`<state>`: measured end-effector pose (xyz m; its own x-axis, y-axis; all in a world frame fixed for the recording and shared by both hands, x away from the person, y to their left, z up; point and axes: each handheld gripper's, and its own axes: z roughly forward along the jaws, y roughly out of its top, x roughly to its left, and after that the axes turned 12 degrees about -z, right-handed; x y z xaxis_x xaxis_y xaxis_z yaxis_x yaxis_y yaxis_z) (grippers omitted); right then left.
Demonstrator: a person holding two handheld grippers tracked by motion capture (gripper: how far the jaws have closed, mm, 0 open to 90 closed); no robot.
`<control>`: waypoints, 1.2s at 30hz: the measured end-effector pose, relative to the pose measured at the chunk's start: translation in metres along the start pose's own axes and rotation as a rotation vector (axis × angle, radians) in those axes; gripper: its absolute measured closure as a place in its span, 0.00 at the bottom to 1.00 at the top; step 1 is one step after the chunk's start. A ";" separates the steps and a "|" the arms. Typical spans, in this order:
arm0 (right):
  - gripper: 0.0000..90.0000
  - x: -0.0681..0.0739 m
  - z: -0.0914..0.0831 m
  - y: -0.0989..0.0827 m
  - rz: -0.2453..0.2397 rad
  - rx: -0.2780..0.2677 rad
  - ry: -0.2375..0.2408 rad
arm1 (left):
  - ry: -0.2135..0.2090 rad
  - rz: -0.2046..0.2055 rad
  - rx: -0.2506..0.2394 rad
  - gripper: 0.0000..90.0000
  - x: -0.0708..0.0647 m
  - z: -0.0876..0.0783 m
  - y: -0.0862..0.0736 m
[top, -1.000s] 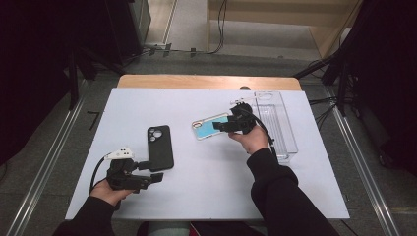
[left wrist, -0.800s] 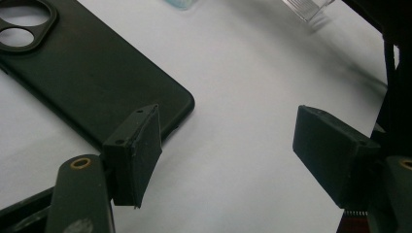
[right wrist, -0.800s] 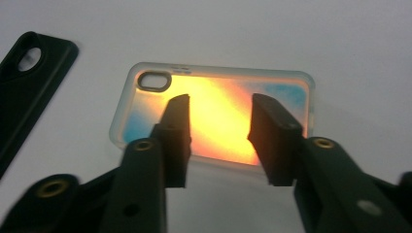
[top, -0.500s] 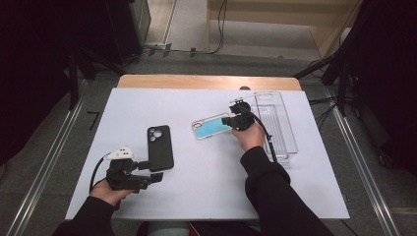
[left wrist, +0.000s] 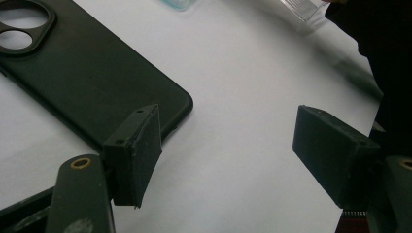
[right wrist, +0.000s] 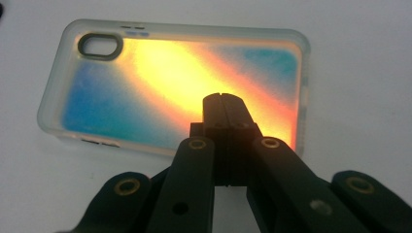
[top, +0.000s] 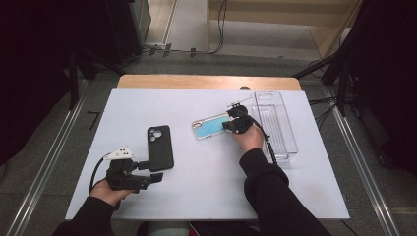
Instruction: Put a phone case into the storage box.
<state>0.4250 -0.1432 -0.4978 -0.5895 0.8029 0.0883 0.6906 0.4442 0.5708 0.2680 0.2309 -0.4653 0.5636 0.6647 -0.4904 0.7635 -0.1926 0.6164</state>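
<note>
As my right gripper [right wrist: 224, 99] hangs over it with jaws pressed flat together and nothing between them, the translucent phone case [right wrist: 170, 82] lies flat on the white table [top: 211, 196], a little right of the table's middle and just left of the clear plastic tray [top: 290, 142]; the case has frosted soft edges, rounded corners and an oval camera cut-out at one corner; its inside shimmers blue at the ends with a band of yellow and orange running across it in the right gripper view, while from the high view it reads plain turquoise; whether the jaw tips touch its surface I cannot tell. My left gripper [left wrist: 228, 145] rests low near the front left of the table, jaws standing wide apart and released, one pad just at the corner of the black phone case [left wrist: 82, 73], which lies camera holes away from me. I count two phone cases, one tray, two grippers; no brand, label or writing is legible on any of them.
</note>
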 end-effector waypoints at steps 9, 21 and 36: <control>0.97 0.006 -0.002 -0.004 -0.007 0.005 0.028 | 0.001 0.003 -0.002 0.29 0.000 0.000 0.000; 0.97 0.017 -0.006 -0.009 -0.029 0.020 0.077 | 0.001 0.005 -0.004 0.29 0.000 -0.001 0.000; 0.90 0.027 -0.033 -0.011 -0.070 -0.101 0.062 | -0.002 0.000 -0.006 0.29 0.001 -0.001 0.000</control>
<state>0.3876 -0.1394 -0.4752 -0.6614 0.7442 0.0937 0.6030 0.4533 0.6565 0.2682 0.2322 -0.4652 0.5642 0.6636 -0.4913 0.7616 -0.1885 0.6200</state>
